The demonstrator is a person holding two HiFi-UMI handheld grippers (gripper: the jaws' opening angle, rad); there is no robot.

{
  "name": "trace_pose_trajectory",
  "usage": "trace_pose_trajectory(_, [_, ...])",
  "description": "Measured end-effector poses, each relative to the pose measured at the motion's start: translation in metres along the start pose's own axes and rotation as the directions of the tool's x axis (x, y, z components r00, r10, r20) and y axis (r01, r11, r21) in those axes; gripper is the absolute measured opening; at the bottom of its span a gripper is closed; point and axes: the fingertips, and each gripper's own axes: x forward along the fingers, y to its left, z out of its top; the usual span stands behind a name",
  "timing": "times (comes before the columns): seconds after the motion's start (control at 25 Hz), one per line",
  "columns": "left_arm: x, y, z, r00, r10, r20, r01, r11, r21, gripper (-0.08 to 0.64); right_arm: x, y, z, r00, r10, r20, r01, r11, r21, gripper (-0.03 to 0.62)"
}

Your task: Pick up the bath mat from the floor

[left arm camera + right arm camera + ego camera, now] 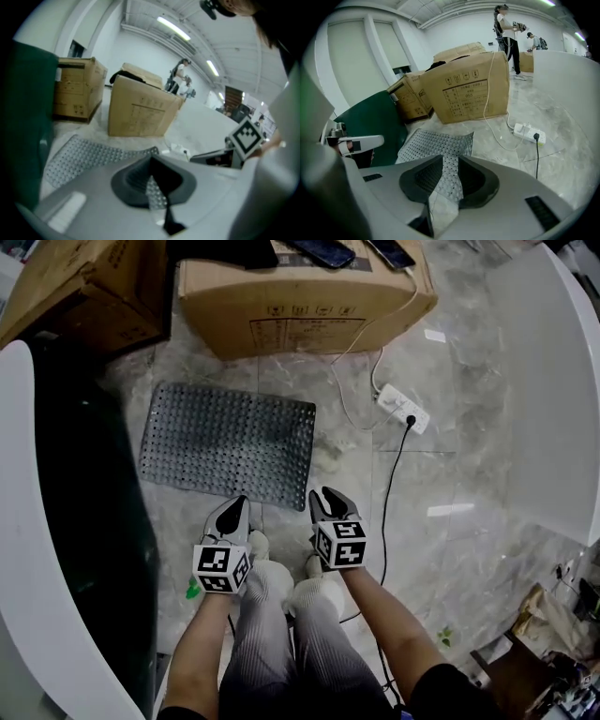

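Bath mat (228, 443) flat on the floor (441, 465), both grippers hovering at its near edge, nothing held.
Mat lies just in front of the big cardboard box (305, 296), with the power strip (403, 409) off to its right. Left gripper (236, 507) is over the mat's near edge, jaw tips pressed together and empty. Right gripper (330, 498) is just off the mat's near right corner, jaws spread, mat seen through the gap but not touched.
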Motion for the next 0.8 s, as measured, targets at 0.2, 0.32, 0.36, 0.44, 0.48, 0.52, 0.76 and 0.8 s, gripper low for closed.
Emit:
trace_pose_trajectory(0.2, [0.036,0.016,-0.034,1.0,0.01,-0.024,-0.01,1.0,-0.01,0.005,0.041,-0.023,-0.023,1.0,-0.026,-0.012,0.026,0.999,0.018,0.1])
trace_pose_trajectory(0.32, [0.054,0.025,-0.053,0.999,0.013,-0.048,-0.013,1.0,0.018,0.005,0.066,-0.032,-0.037,0.999,-0.037,-0.021,0.038,0.999,0.036,0.101])
trace_pose_trajectory(0.36, [0.06,0.028,-0.058,0.999,0.014,-0.05,-0.012,1.0,0.022,0.005,0.074,-0.034,-0.042,0.999,-0.04,-0.024,0.041,0.998,0.038,0.101])
trace_pose_trajectory(0.44, [0.072,0.034,-0.067,0.999,0.013,-0.049,-0.012,1.0,0.021,0.005,0.09,-0.039,-0.053,0.998,-0.046,-0.034,0.047,0.998,0.034,0.103])
trace_pose_trajectory(0.48, [0.078,0.037,-0.071,0.999,0.013,-0.049,-0.012,1.0,0.02,0.005,0.098,-0.042,-0.058,0.998,-0.049,-0.04,0.05,0.998,0.03,0.101])
trace_pose_trajectory(0.52, [0.083,0.04,-0.076,0.999,0.014,-0.05,-0.013,1.0,0.02,0.005,0.107,-0.044,-0.063,0.998,-0.052,-0.047,0.054,0.998,0.027,0.103])
trace_pose_trajectory(0.76, [0.11,0.053,-0.101,0.998,0.018,-0.052,-0.017,1.0,0.015,0.005,0.147,-0.061,-0.09,0.994,-0.078,-0.07,0.081,0.996,0.034,0.107])
trace_pose_trajectory(0.8, [0.113,0.055,-0.105,0.998,0.018,-0.052,-0.017,1.0,0.016,0.005,0.152,-0.062,-0.094,0.994,-0.075,-0.074,0.078,0.996,0.036,0.107])
